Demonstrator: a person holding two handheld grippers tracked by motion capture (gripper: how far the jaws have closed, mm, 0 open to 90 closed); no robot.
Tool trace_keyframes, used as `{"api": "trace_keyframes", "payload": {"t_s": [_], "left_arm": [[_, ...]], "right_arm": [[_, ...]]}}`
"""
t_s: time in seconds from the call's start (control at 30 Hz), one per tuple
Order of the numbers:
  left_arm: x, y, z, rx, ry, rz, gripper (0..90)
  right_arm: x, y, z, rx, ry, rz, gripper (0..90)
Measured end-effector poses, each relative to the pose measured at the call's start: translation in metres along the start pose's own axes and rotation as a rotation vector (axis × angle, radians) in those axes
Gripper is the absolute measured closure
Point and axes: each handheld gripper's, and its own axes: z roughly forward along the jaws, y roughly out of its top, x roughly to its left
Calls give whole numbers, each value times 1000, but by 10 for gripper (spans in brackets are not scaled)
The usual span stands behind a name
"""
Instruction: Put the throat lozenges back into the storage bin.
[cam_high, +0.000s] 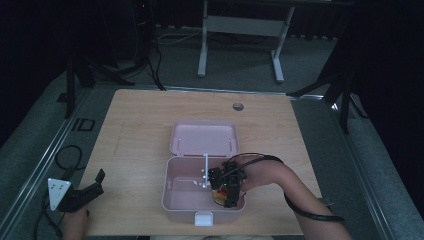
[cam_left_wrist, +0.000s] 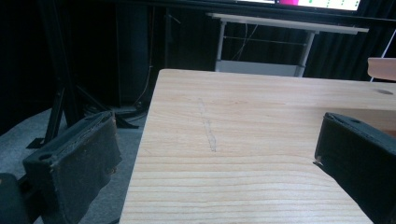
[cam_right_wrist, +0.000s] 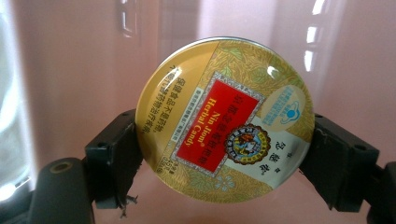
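Note:
A round gold candy tin (cam_right_wrist: 224, 116) with a red label sits between the two black jaws of my right gripper (cam_right_wrist: 224, 163), which press on its left and right edges. In the high view that right gripper (cam_high: 226, 192) reaches down into the front right corner of an open pink lunch box (cam_high: 187, 187), and the candy tin (cam_high: 220, 196) shows under it. The box's lid (cam_high: 204, 138) lies flipped back behind it. My left gripper (cam_high: 97, 184) rests at the table's front left edge, its jaws wide apart; in the left gripper view the left gripper (cam_left_wrist: 215, 158) holds nothing, over bare wood.
The wooden table (cam_high: 145, 120) has a round cable hole (cam_high: 238, 106) near its far edge. A white latch (cam_high: 203, 218) sticks out from the box's front wall. Beyond the table stand a white desk frame (cam_high: 240, 30) and dark stands on grey carpet.

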Motion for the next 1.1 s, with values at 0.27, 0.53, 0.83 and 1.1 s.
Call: {"api": "trace_keyframes", "payload": {"t_s": [0.27,0.53,0.83,1.1], "left_arm": [[0,0,0,0,-3,-1,4],[1,0,0,1,-5,-1,4],[1,0,0,0,-3,-1,4],[1,0,0,-2,-4,0,4]], "right_arm": [[0,3,11,54,6,-5,194],[-2,8,23,107,26,-13,194],[-4,7,22,105,66,22,134],[1,-3,-9,-28,33,27,118]]}}
